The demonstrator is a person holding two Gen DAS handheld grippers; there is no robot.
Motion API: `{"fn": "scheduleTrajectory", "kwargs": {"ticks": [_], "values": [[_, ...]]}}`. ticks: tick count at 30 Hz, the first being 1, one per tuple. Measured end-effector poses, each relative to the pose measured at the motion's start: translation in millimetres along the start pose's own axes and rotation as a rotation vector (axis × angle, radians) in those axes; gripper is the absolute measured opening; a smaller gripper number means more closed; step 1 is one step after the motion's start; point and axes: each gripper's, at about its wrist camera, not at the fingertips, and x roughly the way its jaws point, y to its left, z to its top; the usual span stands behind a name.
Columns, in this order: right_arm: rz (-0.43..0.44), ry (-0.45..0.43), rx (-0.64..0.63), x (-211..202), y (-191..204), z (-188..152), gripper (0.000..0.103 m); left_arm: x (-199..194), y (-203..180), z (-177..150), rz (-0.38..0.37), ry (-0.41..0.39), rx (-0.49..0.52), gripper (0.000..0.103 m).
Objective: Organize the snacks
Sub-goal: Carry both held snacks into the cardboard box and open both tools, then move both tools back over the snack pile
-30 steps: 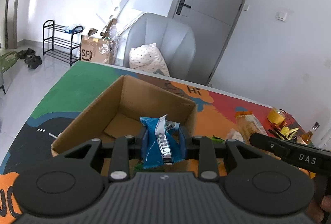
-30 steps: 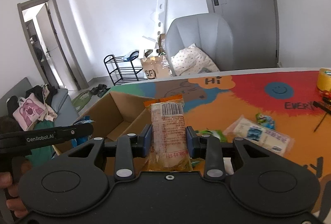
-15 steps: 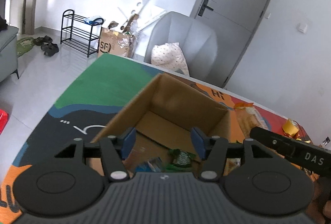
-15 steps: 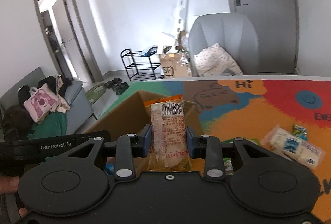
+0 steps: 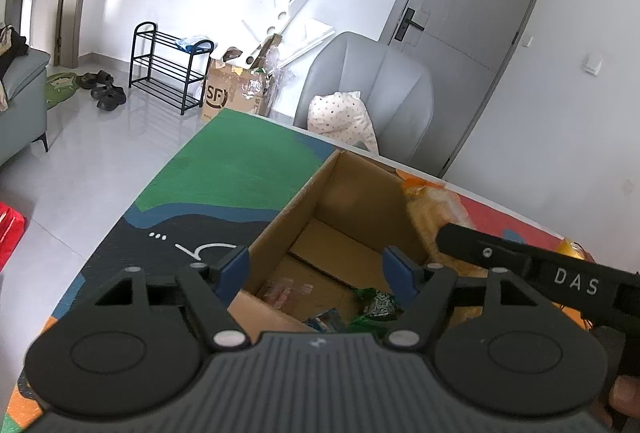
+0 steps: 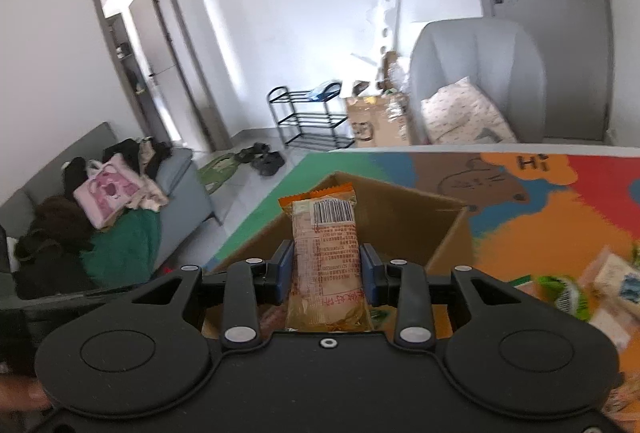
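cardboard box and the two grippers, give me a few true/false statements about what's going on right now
1. The right gripper has its jaws shut on the orange-topped snack packet. True.
2. The left gripper holds a blue packet. False: its jaws are open with nothing between them.
3. The cardboard box has nothing in it. False: a green packet and other wrappers lie on its floor.
4. The box is open at the top and sits on the colourful table mat. True.
5. The snack packet in the right gripper already lies on the box floor. False: it is held upright between the jaws, in front of the box.
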Motion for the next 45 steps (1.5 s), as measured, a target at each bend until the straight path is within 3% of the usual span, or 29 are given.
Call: {"fn": "scheduleTrajectory", "kwargs": {"ticks": [3, 21, 36, 45], "values": [[0.005, -0.001, 0.007, -3.9, -1.6, -0.9, 0.045, -0.6, -1.6, 1.1, 0.028, -0.013, -0.002, 0.082], [-0.146, -0.033, 0.128, -50.5, -67.5, -18.9, 0.062, -1.9, -34.6, -4.1, -0.014, -0.027, 0.043, 0.094], [-0.238, -0.048, 0.192, -88.5, -117.6, -39.5, 0.079, 5.1, -84.7, -18.2, -0.093, 0.002, 0.122, 0.094], [-0.267, -0.051, 0.227, -104.3, -144.9, -52.2, 0.08, 11.7, -120.1, -29.7, -0.128, 0.026, 0.194, 0.094]]}}
